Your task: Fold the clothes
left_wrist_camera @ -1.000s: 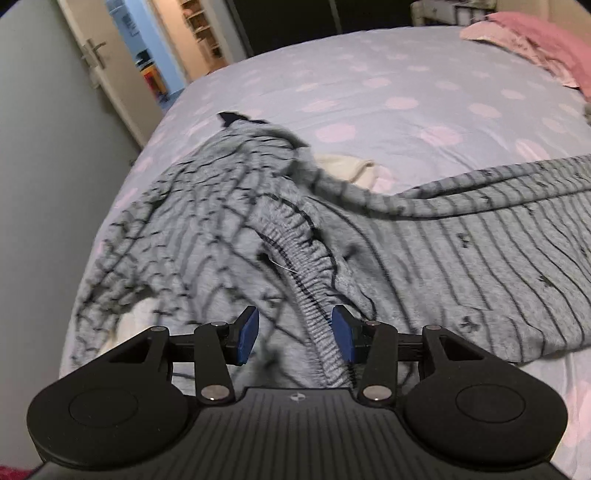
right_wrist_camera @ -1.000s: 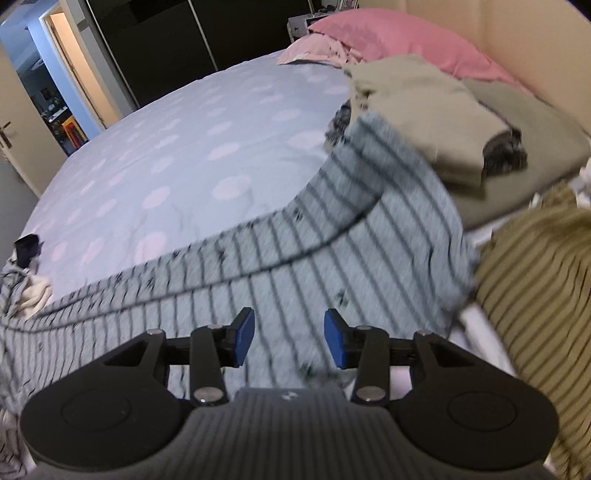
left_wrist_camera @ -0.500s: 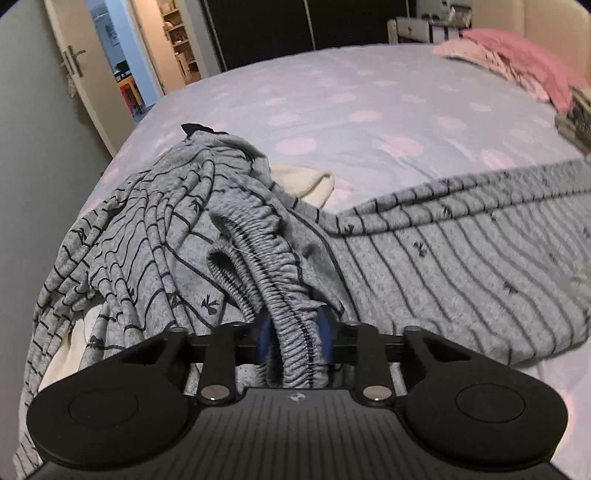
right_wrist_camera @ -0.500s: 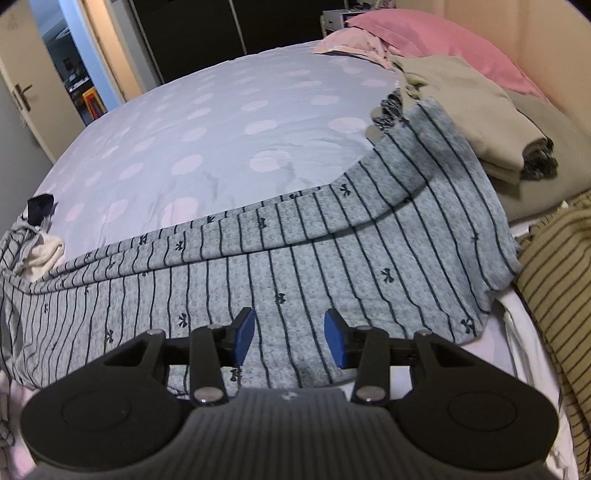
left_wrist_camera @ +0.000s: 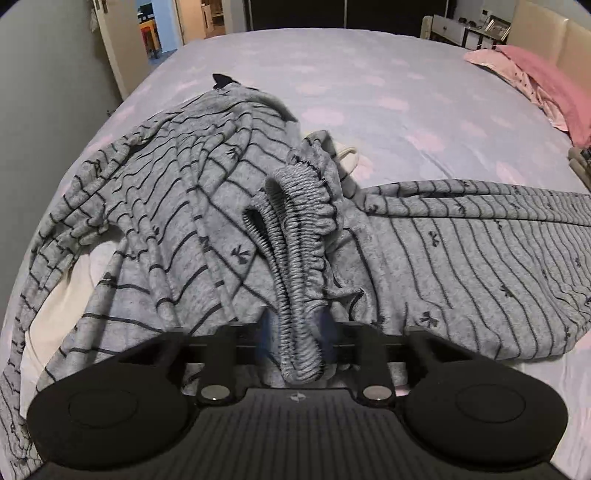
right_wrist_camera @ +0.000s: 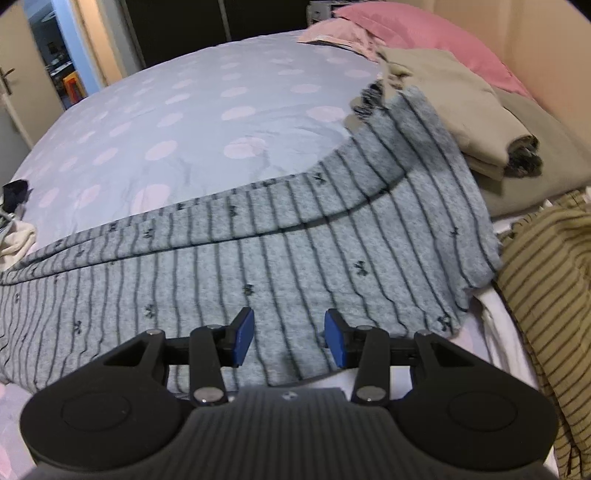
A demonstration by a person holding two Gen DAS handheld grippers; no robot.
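Note:
Grey striped trousers [left_wrist_camera: 461, 266] lie crumpled across the bed, and their ribbed elastic waistband [left_wrist_camera: 299, 236] rises in a bunched fold straight in front of my left gripper [left_wrist_camera: 297, 332]. The waistband runs down between the blurred blue pads [left_wrist_camera: 266, 328], which are opening and stand a little off the fabric. In the right wrist view one trouser leg [right_wrist_camera: 295, 236] stretches flat towards the right. My right gripper [right_wrist_camera: 289, 338] hovers open just above its near edge, with nothing between its fingers.
The bed sheet [right_wrist_camera: 184, 122] is pale blue with pink dots. Folded beige clothes [right_wrist_camera: 454, 110] and a pink pillow [right_wrist_camera: 413, 33] lie at the far right, an olive striped garment [right_wrist_camera: 546, 295] at the near right. A cream cloth [left_wrist_camera: 349, 157] peeks out behind the waistband. A doorway [left_wrist_camera: 155, 26] is far left.
The left gripper closed on the waistband and pulled it up into a fold; now its pads are spreading apart again. The right gripper stayed open and drifted slightly over the trouser leg.

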